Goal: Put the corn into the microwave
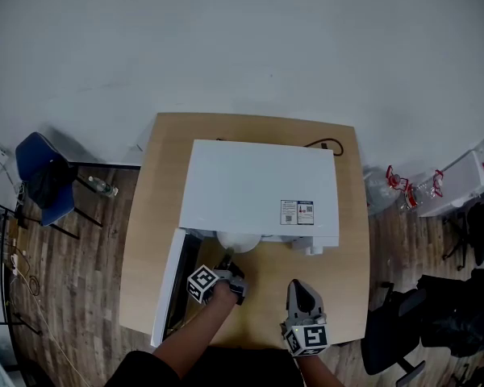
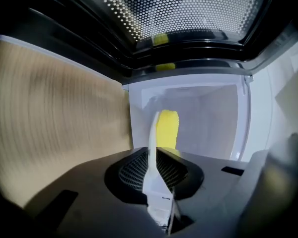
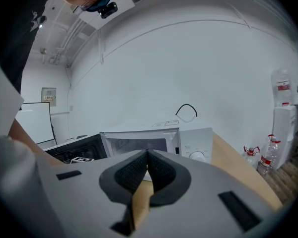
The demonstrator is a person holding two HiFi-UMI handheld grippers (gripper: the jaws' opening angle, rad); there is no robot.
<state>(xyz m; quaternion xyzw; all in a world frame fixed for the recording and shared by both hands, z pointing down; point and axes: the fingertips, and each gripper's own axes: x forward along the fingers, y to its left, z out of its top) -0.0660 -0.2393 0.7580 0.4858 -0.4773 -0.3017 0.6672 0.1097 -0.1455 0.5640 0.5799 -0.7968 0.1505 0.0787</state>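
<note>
Could tip white round plate point(image 2: 152, 133), pinched at rim by left gripper point(image 2: 154, 155), spilling yellow corn cob point(image 2: 167, 128); no help from clenched, empty right gripper point(image 3: 147, 155)

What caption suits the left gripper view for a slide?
Left gripper, jaws pinching a white plate by its rim, corn behind, microwave ahead.

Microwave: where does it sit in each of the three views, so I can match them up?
Head view: the microwave stands mid-frame on the table, seen from above.
Left gripper view: its white cavity lies straight ahead, beyond the left claw.
Right gripper view: mid-frame, just above the right claw.
Shared landmark: its open door, lower left, across the top, and left of centre, respectively.
</note>
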